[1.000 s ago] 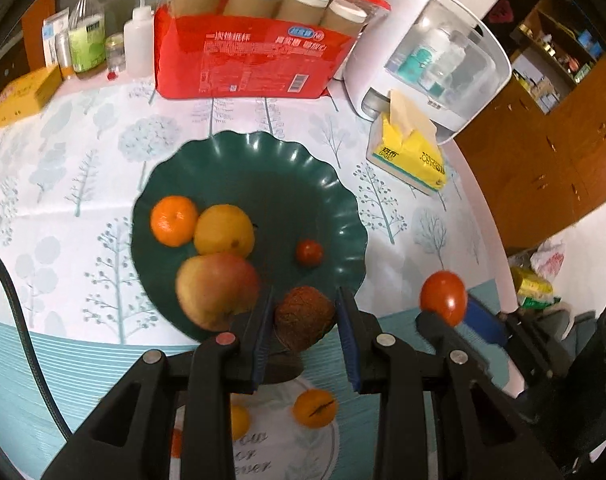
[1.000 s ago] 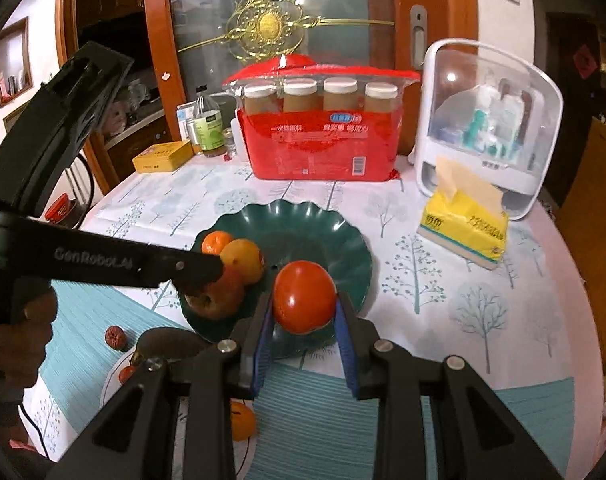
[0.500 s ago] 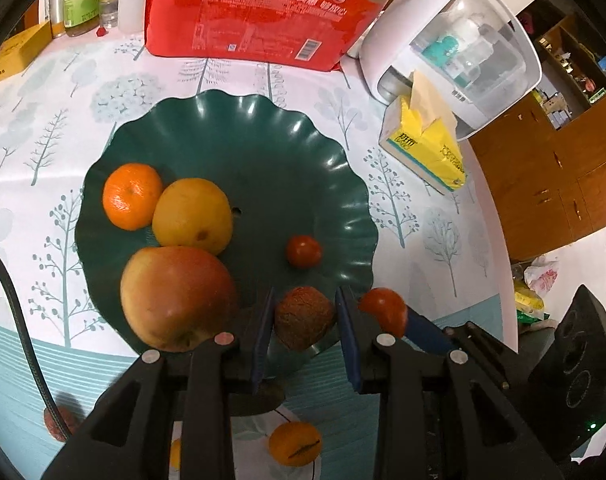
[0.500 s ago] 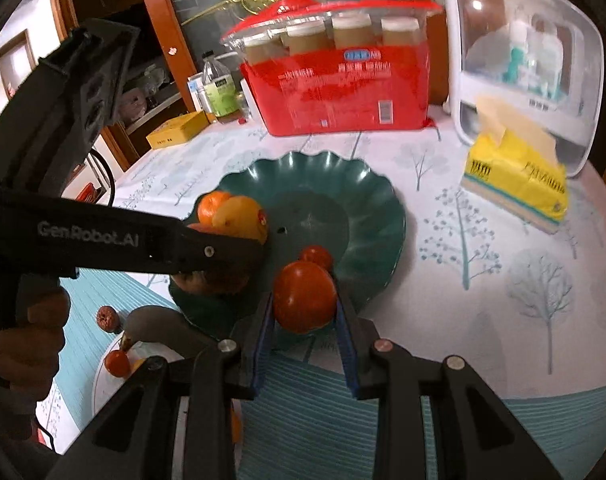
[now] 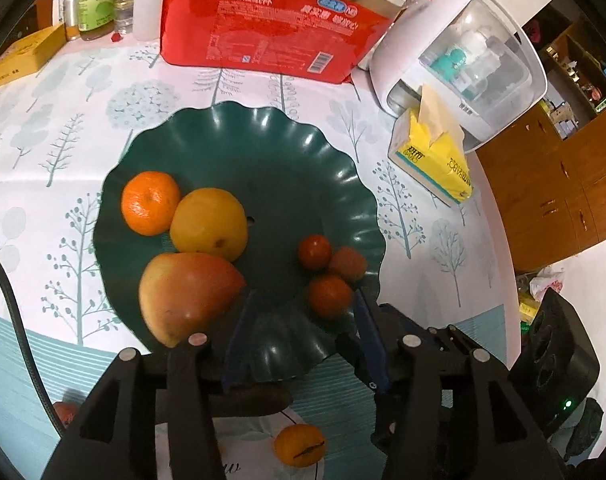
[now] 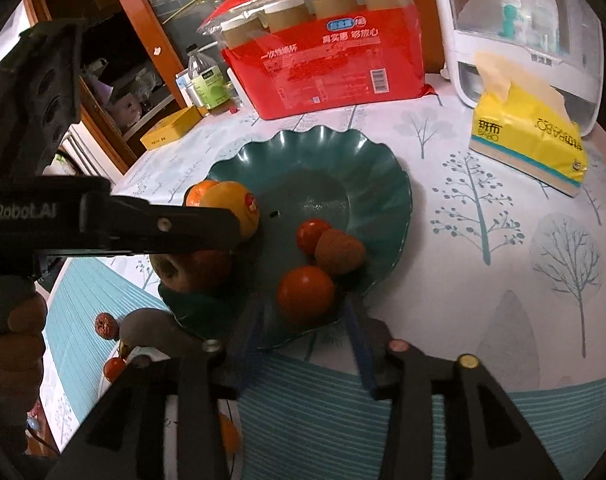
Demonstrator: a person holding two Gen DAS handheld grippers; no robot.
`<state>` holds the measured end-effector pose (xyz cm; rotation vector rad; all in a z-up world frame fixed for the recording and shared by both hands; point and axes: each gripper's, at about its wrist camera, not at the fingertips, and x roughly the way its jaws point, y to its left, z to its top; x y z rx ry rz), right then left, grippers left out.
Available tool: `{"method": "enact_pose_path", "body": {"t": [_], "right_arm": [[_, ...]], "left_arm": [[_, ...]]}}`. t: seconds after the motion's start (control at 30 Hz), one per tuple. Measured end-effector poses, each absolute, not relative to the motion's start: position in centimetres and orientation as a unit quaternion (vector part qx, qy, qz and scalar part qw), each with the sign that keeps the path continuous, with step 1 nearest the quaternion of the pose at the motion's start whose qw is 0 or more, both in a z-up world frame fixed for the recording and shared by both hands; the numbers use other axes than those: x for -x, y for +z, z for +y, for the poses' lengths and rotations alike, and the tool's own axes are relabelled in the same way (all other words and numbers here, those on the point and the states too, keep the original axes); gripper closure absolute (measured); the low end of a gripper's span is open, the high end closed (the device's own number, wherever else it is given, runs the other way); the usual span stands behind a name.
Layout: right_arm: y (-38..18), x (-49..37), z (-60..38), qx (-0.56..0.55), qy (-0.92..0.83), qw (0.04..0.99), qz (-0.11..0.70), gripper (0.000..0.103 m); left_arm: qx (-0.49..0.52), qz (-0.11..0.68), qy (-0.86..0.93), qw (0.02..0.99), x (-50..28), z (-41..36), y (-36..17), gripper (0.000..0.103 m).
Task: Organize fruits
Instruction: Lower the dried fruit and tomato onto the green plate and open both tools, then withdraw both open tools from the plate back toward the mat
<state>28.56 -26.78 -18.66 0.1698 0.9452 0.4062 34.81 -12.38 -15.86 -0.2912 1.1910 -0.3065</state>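
Note:
A dark green scalloped plate (image 5: 287,152) (image 6: 383,184) holds a mandarin (image 5: 150,203), a yellow orange (image 5: 209,224), an apple (image 5: 185,294), a small cherry tomato (image 5: 314,251) (image 6: 311,235), a brown lychee (image 5: 347,264) (image 6: 339,251) and a larger tomato (image 5: 329,295) (image 6: 306,290). My left gripper (image 5: 303,336) is open and empty over the plate's near rim. My right gripper (image 6: 305,332) is open, with the larger tomato lying on the plate just ahead of its fingers. The left gripper's body (image 6: 103,222) crosses the right wrist view.
A red cup pack (image 5: 279,28), a white dispenser (image 5: 463,60) and a yellow tissue pack (image 5: 431,160) stand behind the plate. A white dish near the front holds a small orange fruit (image 5: 299,444). A dark fruit (image 6: 151,330), a red date (image 6: 106,325) and a small tomato (image 6: 115,368) lie left.
Both grippers opened. The lychee left my left gripper and the larger tomato left my right gripper; both now lie on the plate beside the cherry tomato.

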Motion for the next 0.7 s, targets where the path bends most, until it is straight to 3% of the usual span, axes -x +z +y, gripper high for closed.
{"method": "enact_pose_path", "body": {"t": [0.07, 0.27, 0.7], "right_arm": [[-18.3, -28.4, -27.0, -0.085, 0.192, 0.869, 0.449, 0.055], [-17.2, -27.4, -27.6, -0.099, 0.185, 0.870, 0.446, 0.054], [-14.3, -23.1, -27.9, -0.128, 0.170, 0.877, 0.431, 0.051]], "left_arm": [[0.136, 0.555, -0.138, 0.809, -34.5, -12.2, -15.5, 0.045], [0.136, 0.542, -0.130, 0.819, -32.8, -11.5, -13.6, 0.040], [0.138, 0.527, -0.094, 0.834, -27.0, -7.2, -10.5, 0.038]]}}
